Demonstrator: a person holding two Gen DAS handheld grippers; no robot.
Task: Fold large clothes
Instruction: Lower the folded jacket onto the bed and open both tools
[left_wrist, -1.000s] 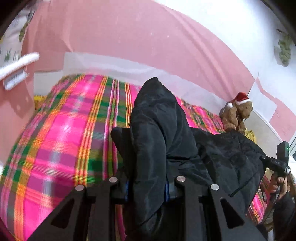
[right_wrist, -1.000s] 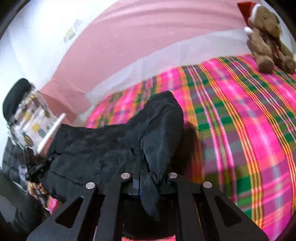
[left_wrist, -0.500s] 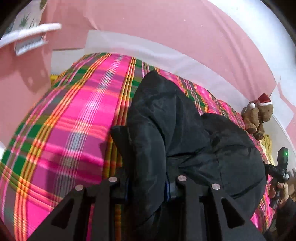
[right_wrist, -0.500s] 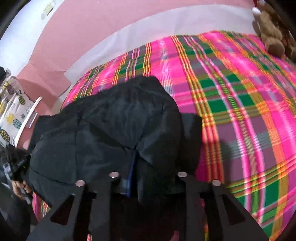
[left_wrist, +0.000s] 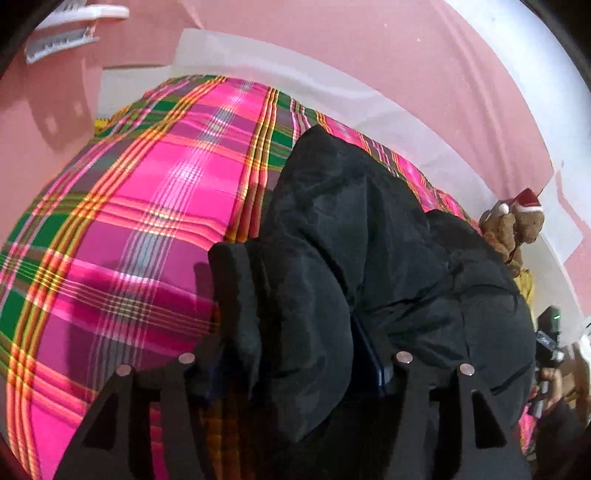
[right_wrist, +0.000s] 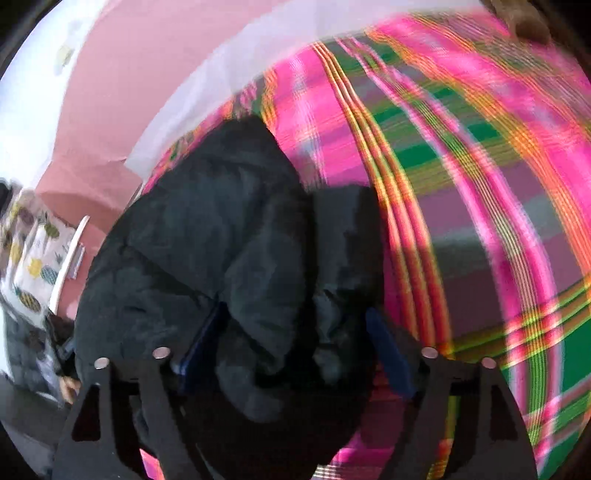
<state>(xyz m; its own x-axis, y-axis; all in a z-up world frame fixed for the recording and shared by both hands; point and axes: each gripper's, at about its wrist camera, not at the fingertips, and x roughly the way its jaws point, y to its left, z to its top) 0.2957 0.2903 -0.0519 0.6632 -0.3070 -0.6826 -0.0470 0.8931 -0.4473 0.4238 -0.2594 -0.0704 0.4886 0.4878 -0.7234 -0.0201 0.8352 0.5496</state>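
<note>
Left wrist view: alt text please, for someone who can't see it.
A black padded jacket lies bunched on a pink-and-green plaid bedspread, a fold of it between the opening jaws of the left tool. A Santa-hatted teddy bear sits far right.

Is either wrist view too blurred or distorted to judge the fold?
Left wrist view: sharp, with strong fisheye bending of the plaid bedspread; the black jacket shows creases but little detail in its dark folds. Right wrist view: motion-smeared, plaid stripes streaked, jacket edges soft.

Black jacket (left_wrist: 351, 258) on plaid bedspread (left_wrist: 147, 206), left claw (left_wrist: 291, 365) opening, fabric seemingly between jaws, teddy bear (left_wrist: 517, 229) beyond
</note>
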